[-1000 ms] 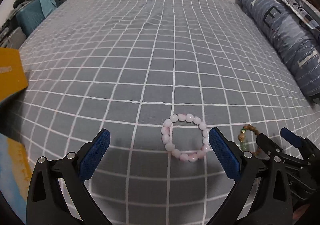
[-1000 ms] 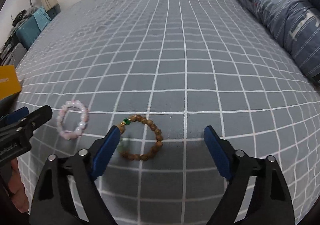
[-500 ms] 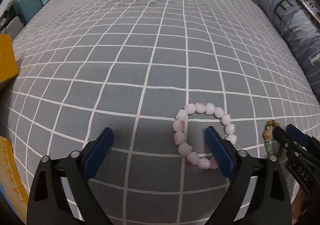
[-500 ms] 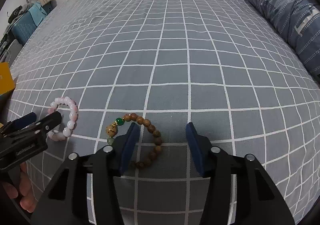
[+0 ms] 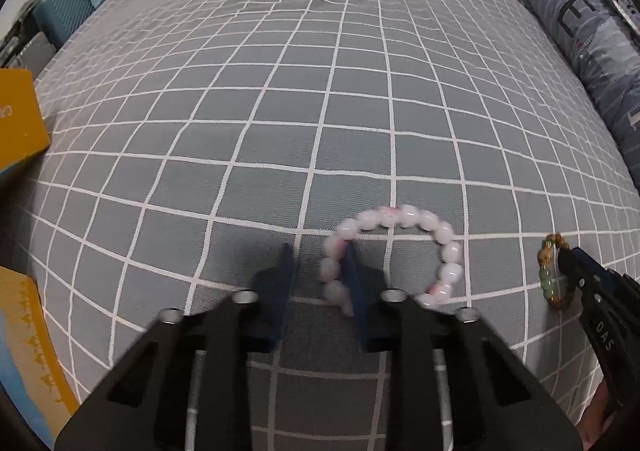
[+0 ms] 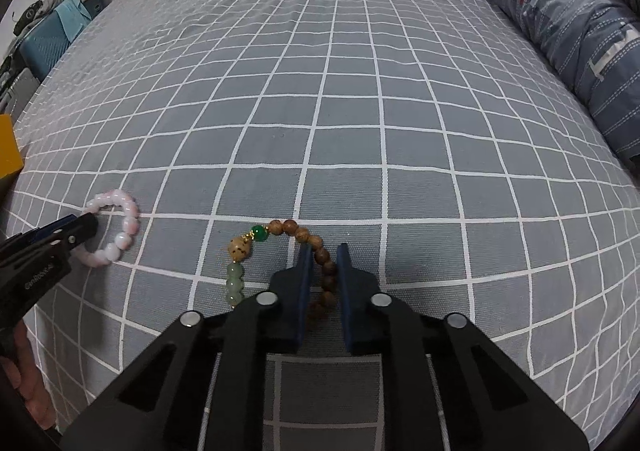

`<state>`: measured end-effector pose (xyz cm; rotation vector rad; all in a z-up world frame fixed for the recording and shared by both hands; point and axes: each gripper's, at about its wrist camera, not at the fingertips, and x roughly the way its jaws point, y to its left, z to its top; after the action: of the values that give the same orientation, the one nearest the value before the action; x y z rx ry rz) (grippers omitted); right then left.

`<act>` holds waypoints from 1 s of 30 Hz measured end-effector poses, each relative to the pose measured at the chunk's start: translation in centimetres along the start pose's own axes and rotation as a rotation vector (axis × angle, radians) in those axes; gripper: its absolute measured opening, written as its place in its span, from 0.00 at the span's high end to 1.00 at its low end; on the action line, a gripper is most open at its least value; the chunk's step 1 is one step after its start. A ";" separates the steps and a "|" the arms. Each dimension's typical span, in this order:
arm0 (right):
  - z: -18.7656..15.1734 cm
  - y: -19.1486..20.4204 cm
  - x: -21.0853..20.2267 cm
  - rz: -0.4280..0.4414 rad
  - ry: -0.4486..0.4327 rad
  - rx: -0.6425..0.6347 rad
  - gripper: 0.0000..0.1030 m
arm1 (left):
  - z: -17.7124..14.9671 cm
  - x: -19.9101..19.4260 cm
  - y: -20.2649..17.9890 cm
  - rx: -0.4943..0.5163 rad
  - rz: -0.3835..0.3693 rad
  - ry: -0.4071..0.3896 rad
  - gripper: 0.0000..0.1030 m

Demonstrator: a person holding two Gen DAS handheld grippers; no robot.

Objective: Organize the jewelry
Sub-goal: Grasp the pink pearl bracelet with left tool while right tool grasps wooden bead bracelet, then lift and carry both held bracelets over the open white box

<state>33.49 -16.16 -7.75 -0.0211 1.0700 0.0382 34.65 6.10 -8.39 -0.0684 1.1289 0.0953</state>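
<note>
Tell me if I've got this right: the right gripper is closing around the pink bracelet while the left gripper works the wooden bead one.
It's swapped. The right wrist view shows the right gripper around the wooden bead bracelet; the left gripper is at the pink bracelet.

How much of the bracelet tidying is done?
Nothing looks put away: both bracelets lie on the checked bedspread. In hand: the right gripper has pinched in around the brown bracelet; the left gripper straddles the pink bracelet, jaws apart. Left: lifting both and putting them somewhere.
</note>
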 end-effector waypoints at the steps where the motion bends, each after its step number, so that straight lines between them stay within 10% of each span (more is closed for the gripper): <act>1: 0.1 0.0 0.0 -0.001 0.000 0.001 0.90 | 0.3 -0.1 0.1 -0.003 -0.003 0.004 0.91; 30: 0.1 -0.5 -3.9 0.035 -0.051 0.030 0.93 | -0.6 -7.0 -1.7 0.035 -0.054 -0.105 0.91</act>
<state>31.76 -16.78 -4.30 0.0255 1.0198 0.0543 31.31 4.08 -2.30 -0.0626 1.0231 0.0305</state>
